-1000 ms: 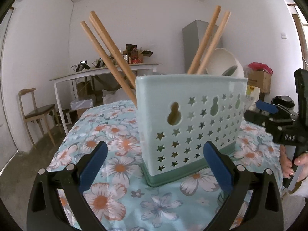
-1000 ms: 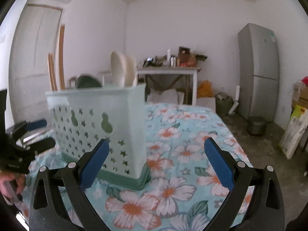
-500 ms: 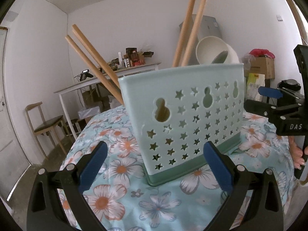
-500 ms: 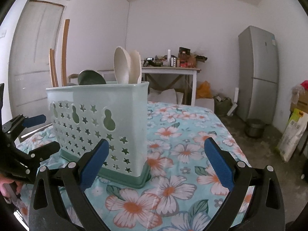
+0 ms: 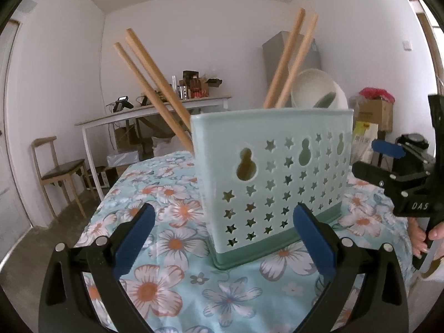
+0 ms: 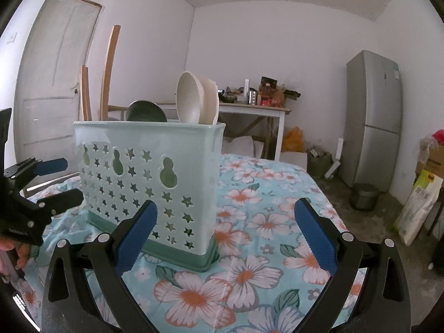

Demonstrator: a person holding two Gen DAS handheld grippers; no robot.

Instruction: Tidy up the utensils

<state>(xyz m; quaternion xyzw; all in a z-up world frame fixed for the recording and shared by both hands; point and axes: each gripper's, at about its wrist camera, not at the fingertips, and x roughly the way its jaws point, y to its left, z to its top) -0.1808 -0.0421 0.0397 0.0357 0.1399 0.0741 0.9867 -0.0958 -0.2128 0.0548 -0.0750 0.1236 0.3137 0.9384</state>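
Note:
A pale green utensil holder with star-shaped holes stands upright on the flowered tablecloth. Wooden chopsticks stick out of its left end and middle. White spoons and a dark green spoon stand at its other end. My left gripper is open and empty, a little short of the holder's near-left corner. My right gripper is open and empty in front of the holder's right corner. Each gripper shows in the other's view.
A white table with clutter stands at the back wall. A wooden chair is on the left, a grey fridge on the right, boxes and bags on the floor. A hand holds the right gripper's handle.
Both grippers stay open and empty. The left wrist view has shifted so the holder sits further right and looks a little smaller; the right wrist view shows it slightly nearer and sharper.

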